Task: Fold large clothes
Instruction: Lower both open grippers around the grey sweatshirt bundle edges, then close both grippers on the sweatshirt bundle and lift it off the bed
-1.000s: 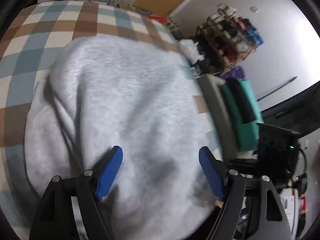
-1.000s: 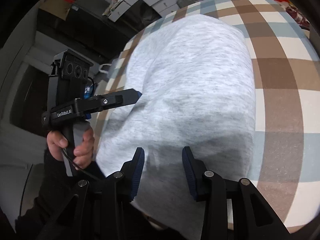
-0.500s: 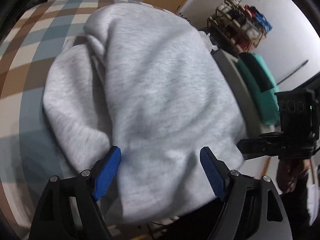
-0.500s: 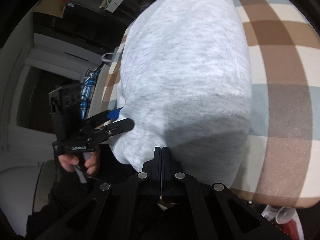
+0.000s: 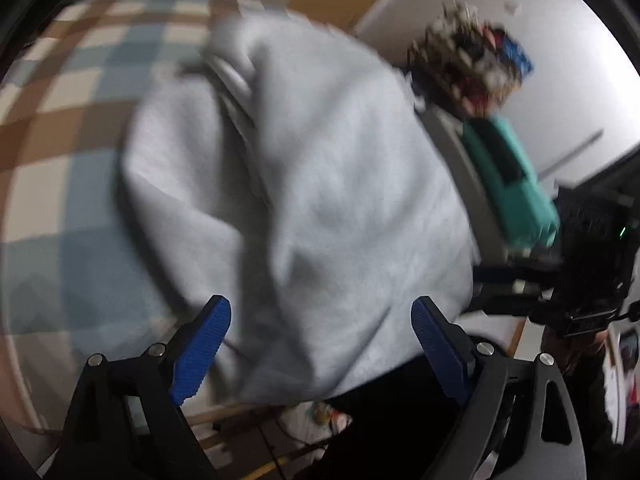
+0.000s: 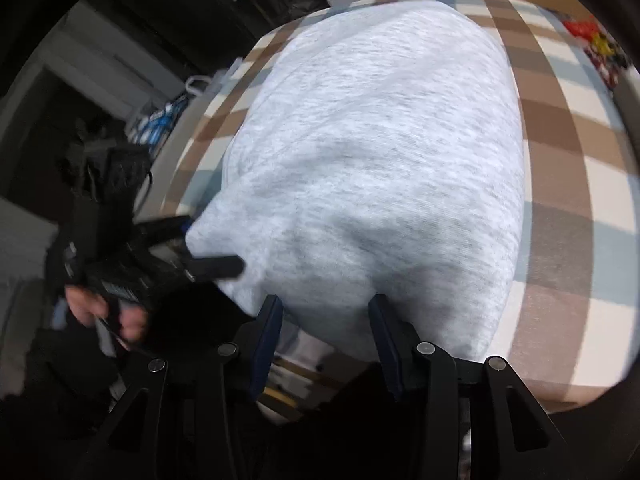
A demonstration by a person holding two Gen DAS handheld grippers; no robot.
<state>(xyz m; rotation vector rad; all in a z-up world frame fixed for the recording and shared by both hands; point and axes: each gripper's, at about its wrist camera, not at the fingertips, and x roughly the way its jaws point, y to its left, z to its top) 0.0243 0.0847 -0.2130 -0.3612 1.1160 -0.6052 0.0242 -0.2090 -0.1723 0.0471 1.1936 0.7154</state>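
A light grey garment (image 6: 372,168) is shown lying folded on a checked brown, blue and cream cloth (image 6: 560,184), its near edge overhanging the cloth's edge. The right gripper (image 6: 325,322) is held at that near edge, its 2 fingers spread and grasping nothing. The left gripper (image 5: 321,322) is likewise spread wide over the garment's near edge, empty.

No text, brand or number can be read in either view. The left tool (image 6: 208,254), seen from the right wrist, carries a pale label on its black body, but blur leaves it illegible.
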